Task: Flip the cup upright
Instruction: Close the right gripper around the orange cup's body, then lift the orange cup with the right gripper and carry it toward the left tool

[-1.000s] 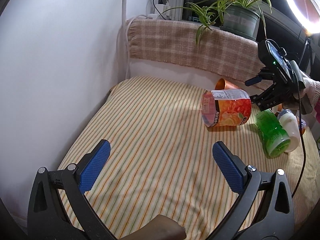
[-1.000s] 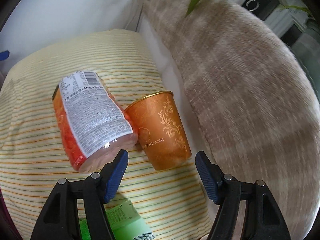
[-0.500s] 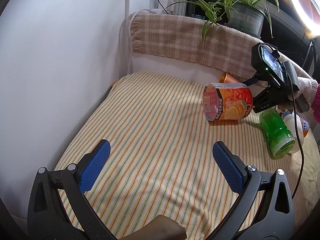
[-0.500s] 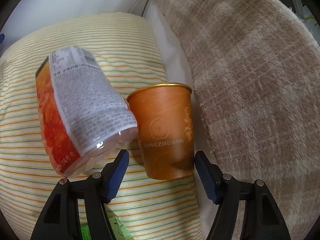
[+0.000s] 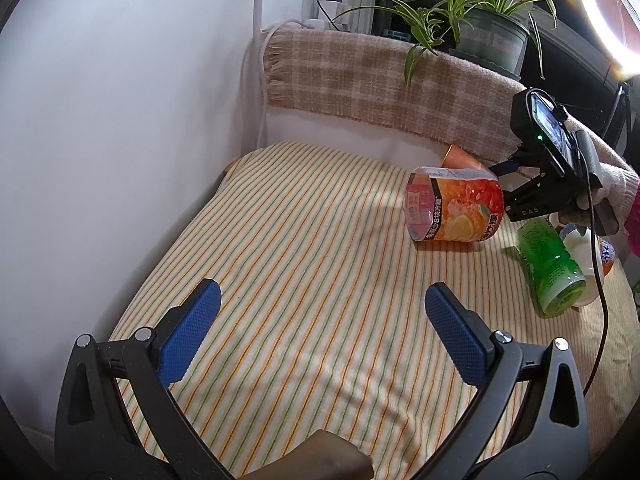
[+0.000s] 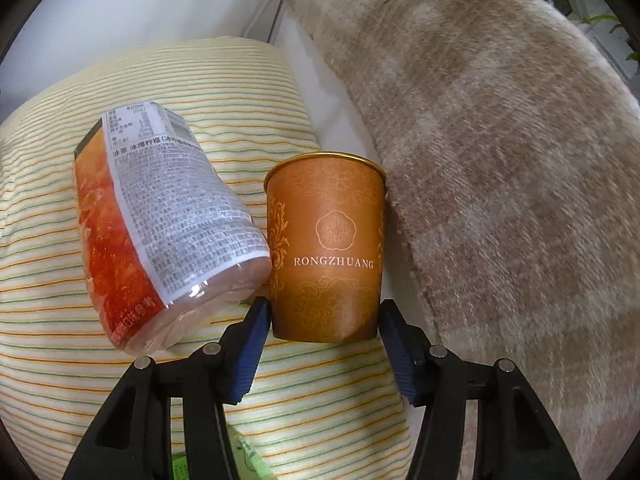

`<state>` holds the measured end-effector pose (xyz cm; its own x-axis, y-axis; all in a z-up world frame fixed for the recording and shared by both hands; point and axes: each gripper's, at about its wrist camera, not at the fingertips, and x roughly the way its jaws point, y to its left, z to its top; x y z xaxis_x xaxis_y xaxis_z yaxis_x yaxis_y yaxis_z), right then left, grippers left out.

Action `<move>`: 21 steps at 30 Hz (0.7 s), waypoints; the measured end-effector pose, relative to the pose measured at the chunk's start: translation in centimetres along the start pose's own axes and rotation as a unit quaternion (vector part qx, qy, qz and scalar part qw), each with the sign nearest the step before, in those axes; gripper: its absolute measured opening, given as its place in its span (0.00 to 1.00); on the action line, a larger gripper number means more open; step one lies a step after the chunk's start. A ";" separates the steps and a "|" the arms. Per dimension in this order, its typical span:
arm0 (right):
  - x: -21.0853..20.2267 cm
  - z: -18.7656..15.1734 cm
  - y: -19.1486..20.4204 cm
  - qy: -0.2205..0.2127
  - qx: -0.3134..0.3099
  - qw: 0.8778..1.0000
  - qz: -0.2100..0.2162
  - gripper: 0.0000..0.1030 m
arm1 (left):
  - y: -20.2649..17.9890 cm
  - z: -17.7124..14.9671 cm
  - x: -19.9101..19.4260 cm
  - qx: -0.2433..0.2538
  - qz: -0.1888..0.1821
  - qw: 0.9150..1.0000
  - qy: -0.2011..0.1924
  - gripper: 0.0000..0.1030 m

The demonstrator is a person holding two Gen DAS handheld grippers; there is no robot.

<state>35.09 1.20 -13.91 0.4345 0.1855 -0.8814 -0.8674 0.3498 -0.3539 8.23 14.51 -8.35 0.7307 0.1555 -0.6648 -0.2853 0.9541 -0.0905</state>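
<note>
An orange paper cup (image 6: 326,246) with a gold rim lies on its side on the striped cloth, its base toward the right wrist camera. My right gripper (image 6: 324,320) has its blue pads on either side of the cup's base, touching or nearly touching it; whether it grips is unclear. In the left wrist view only the cup's rim end (image 5: 460,157) shows behind the orange jar, with the right gripper (image 5: 516,184) beside it. My left gripper (image 5: 320,332) is open and empty, low over the near cloth.
An orange fruit jar (image 5: 454,209) lies on its side against the cup, also in the right wrist view (image 6: 160,224). A green bottle (image 5: 550,268) and a white bottle (image 5: 584,248) lie at right. A plaid blanket (image 6: 500,140) borders the cup; a potted plant (image 5: 488,36) stands behind.
My right gripper has moved forward and turned to line up with the cup, whose base now sits between the pads. The left gripper has barely moved.
</note>
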 end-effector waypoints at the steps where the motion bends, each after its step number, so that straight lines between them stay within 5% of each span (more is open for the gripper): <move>1: -0.1 -0.1 0.0 -0.001 0.001 1.000 0.000 0.55 | 0.0 -0.1 -0.1 0.000 -0.001 1.000 -0.001 1.00; 21: -9.2 -2.6 1.6 -0.044 0.038 0.997 -0.040 0.55 | -1.0 -0.5 -4.4 0.007 -0.015 0.999 -0.031 1.00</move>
<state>29.08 -2.37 -7.18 0.5242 0.2327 -0.8192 -0.8093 0.4354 -0.3943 5.00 12.75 -5.68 0.7761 0.1430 -0.6141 -0.2549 0.9620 -0.0983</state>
